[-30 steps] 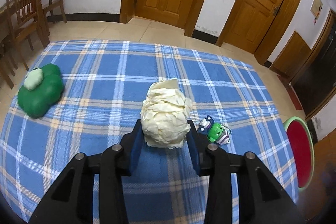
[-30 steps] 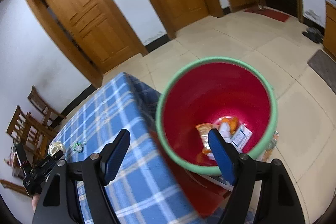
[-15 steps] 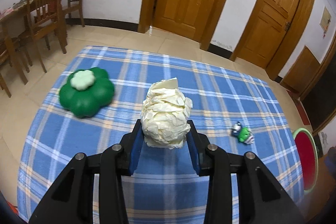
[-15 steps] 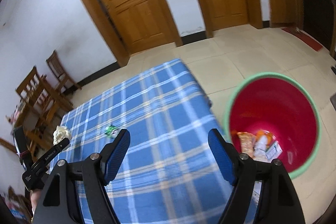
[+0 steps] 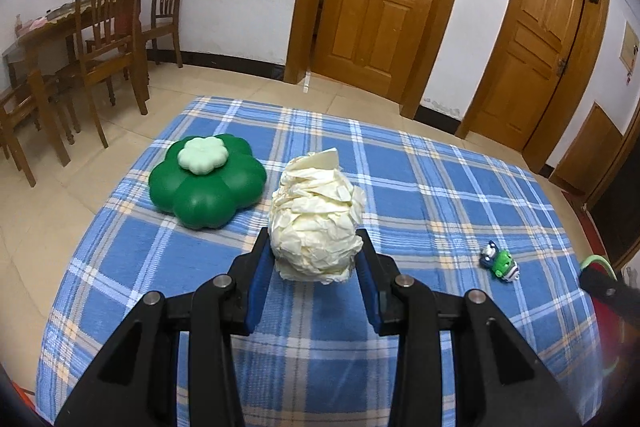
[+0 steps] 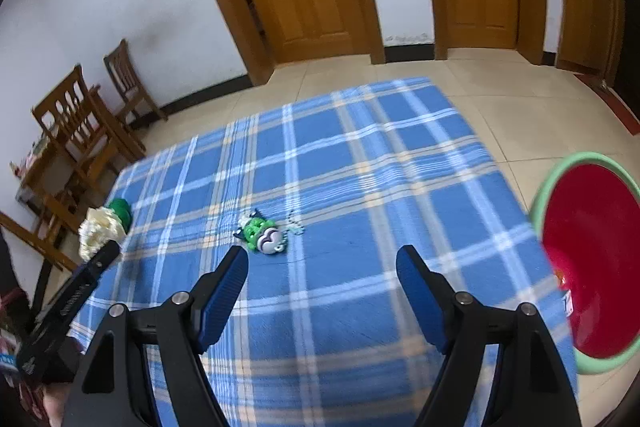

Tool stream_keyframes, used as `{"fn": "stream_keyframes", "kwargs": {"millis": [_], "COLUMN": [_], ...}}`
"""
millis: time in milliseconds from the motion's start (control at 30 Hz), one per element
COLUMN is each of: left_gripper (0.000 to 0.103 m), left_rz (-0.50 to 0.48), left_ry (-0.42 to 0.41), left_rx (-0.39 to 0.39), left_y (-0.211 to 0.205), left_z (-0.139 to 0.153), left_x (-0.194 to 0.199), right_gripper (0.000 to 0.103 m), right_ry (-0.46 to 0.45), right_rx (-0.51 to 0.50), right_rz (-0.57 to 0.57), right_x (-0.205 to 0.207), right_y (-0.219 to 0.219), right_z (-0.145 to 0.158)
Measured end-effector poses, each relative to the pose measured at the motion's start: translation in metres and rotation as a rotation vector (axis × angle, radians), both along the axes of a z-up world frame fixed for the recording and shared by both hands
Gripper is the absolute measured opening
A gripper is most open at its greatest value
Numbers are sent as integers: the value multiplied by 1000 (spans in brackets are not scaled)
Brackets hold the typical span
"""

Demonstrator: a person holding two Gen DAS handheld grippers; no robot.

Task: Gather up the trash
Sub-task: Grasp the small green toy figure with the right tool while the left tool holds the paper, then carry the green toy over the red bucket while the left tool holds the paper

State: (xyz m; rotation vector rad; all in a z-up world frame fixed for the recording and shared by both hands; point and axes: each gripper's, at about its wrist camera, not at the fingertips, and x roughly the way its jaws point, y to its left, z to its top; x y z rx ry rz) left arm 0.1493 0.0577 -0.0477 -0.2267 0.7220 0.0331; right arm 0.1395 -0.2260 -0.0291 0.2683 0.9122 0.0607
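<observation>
While left tool (image 5: 314,259) clamps a crumpled cream paper wad (image 5: 316,219) (faceted, egg-shaped), right tool (image 6: 322,269) gapes wide, empty. Glossy green toy (image 6: 262,235) lies on plaid-cloth desk (image 6: 360,187).

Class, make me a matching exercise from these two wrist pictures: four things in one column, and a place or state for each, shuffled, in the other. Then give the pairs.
Things
1. crumpled cream paper ball
2. green flower-shaped plastic box
3. red bucket with a green rim
4. small green and white toy

Places or states
A. on the floor beside the table
B. lying on the blue checked cloth ahead of the open right tongs
C. clamped in the left tongs
D. resting on the cloth, capped by a pale lid

Pairs: 1-C, 2-D, 3-A, 4-B
</observation>
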Motion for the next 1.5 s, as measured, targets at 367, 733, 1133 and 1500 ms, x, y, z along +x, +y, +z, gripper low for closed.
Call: {"fn": "stream_keyframes", "kwargs": {"millis": [367, 733, 1133, 1500], "left_gripper": [40, 40, 40, 40], "left_rz": [19, 10, -2, -10], "left_ry": [8, 19, 21, 16], "left_rx": [-46, -51, -53, -49], "left_y": [12, 12, 10, 8], "left_z": [-6, -9, -11, -11], "left_x": [-2, -1, 1, 1], "right_gripper": [73, 49, 33, 33], "right_ry": [39, 23, 1, -26], "right_rx": [-40, -88, -71, -18], "right_rz": [67, 97, 150, 113], "right_x": [33, 42, 33, 6], "right_y": [33, 55, 62, 40], "right_z": [-24, -34, -35, -17]}}
